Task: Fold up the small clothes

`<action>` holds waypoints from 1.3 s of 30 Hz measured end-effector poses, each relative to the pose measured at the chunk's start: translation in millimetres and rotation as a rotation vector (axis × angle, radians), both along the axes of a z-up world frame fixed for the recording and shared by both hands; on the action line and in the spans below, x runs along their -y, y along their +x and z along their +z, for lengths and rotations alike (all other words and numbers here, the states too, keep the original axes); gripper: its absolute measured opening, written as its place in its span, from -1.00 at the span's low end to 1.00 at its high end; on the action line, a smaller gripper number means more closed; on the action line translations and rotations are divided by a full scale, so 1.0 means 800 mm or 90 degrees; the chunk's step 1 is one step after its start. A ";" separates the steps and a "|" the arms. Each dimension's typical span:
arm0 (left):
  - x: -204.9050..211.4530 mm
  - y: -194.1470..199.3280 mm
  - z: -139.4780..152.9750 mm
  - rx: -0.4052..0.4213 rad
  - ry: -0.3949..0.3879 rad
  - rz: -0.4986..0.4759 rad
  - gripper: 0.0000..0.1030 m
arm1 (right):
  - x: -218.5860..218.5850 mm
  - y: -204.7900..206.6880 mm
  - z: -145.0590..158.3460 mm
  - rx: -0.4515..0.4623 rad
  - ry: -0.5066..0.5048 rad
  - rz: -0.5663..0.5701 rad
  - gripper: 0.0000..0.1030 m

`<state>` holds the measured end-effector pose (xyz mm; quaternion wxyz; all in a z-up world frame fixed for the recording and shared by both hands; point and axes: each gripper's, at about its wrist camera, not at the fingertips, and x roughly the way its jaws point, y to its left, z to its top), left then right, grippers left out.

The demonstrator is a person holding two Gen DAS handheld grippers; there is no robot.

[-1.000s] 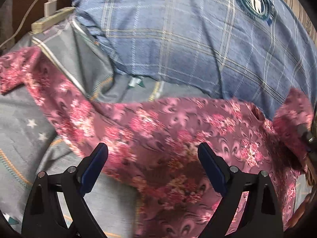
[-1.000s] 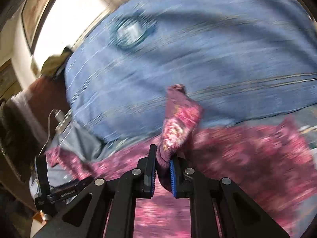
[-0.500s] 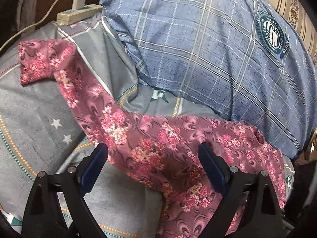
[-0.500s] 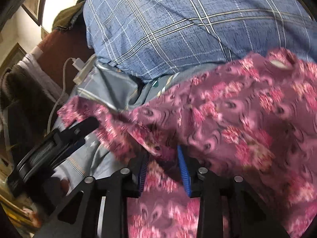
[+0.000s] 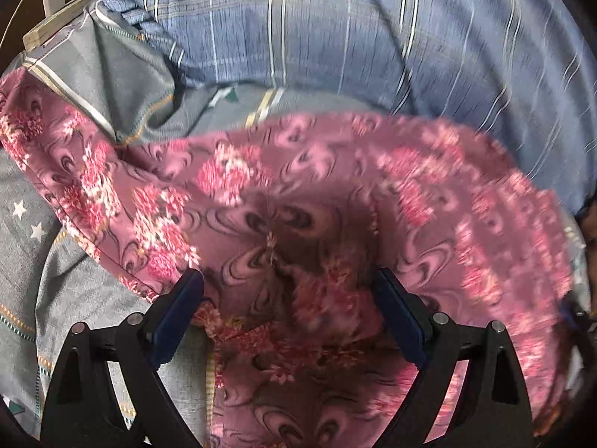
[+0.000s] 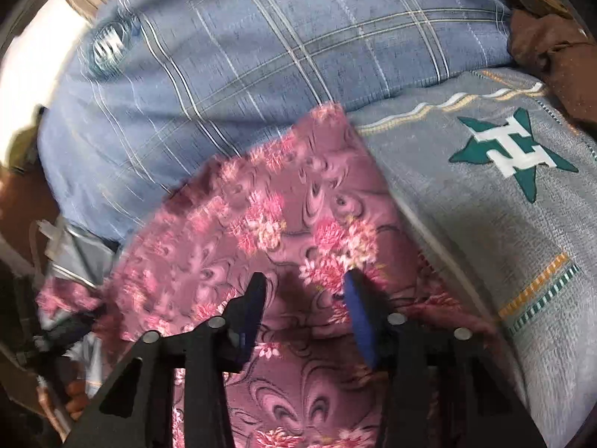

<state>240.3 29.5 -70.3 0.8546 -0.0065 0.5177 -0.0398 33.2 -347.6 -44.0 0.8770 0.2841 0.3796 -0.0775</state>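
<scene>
Left claw (image 5: 287, 291) gapes wide over the floral garment (image 5: 298, 194); right claw (image 6: 304, 291), just opening, grips nothing.

Both views are fisheye, each looking forward and steeply down along its own claw, close above the bed. The left wrist view has the left claw (image 5: 287, 298) at its lower edge, facing the floral garment (image 5: 298, 201) with the blue checked pillow (image 5: 335, 30) behind. The right wrist view, over the right claw (image 6: 304, 295), faces the same garment and pillow (both partly blurred). Only the right view takes in the grey bedsheet's (image 6: 485, 224) green star.
</scene>
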 end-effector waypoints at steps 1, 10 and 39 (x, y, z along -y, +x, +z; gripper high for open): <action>0.000 -0.003 0.001 0.002 0.000 0.000 0.81 | -0.003 0.000 0.004 -0.004 -0.008 0.000 -0.12; -0.099 -0.015 0.108 0.094 0.004 0.064 0.81 | -0.109 0.035 0.033 0.046 -0.060 0.162 0.11; -0.250 0.081 0.131 0.092 -0.186 0.288 -0.86 | -0.122 0.034 -0.012 0.110 0.007 0.212 0.54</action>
